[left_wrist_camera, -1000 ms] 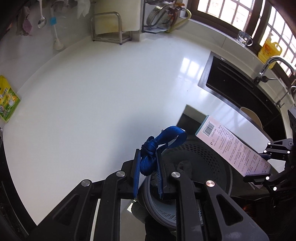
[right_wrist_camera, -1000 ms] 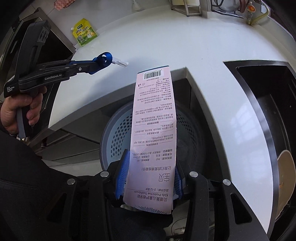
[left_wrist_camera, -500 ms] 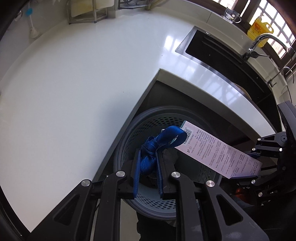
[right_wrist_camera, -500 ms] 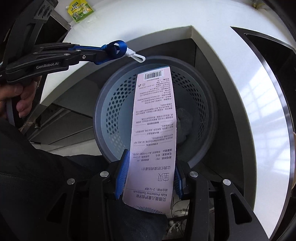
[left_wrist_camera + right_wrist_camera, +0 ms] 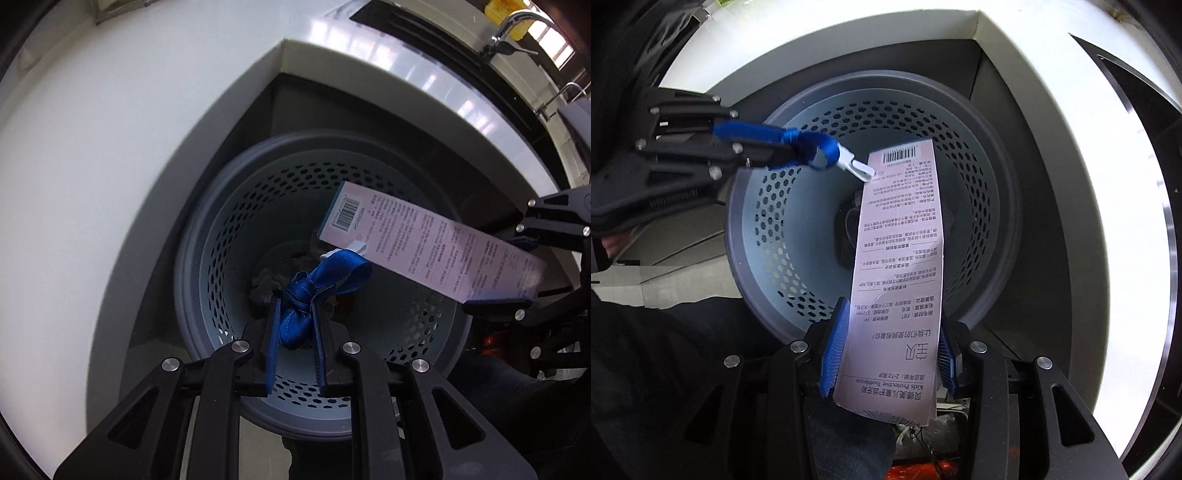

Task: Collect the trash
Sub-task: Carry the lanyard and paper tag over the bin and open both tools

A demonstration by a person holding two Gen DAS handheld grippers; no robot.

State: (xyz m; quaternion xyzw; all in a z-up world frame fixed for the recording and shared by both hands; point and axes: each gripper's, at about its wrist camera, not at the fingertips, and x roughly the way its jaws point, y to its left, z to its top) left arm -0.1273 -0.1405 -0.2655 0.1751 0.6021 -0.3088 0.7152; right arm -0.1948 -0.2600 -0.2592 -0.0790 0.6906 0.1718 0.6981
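Release step, both loads over the bin (image 5: 207, 258). Left gripper (image 5: 295, 317) pinches the knotted blue strap (image 5: 314, 288) in a narrow grip; right gripper (image 5: 890, 354) clamps the toothbrush box (image 5: 901, 258), which points into the bin mouth below. White clip (image 5: 857, 166) on the strap touches the box, so I'd separate the 2 first, then drop each centred, clear of the rim.

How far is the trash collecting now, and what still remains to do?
Some crumpled trash already lies at the bottom of the perforated bin. In hand: the left tongs grip a knotted blue strap, and the right tongs grip a pink toothbrush package; both hang over the bin's mouth. Left: let both go so they drop in. Whether more trash waits elsewhere cannot be seen.
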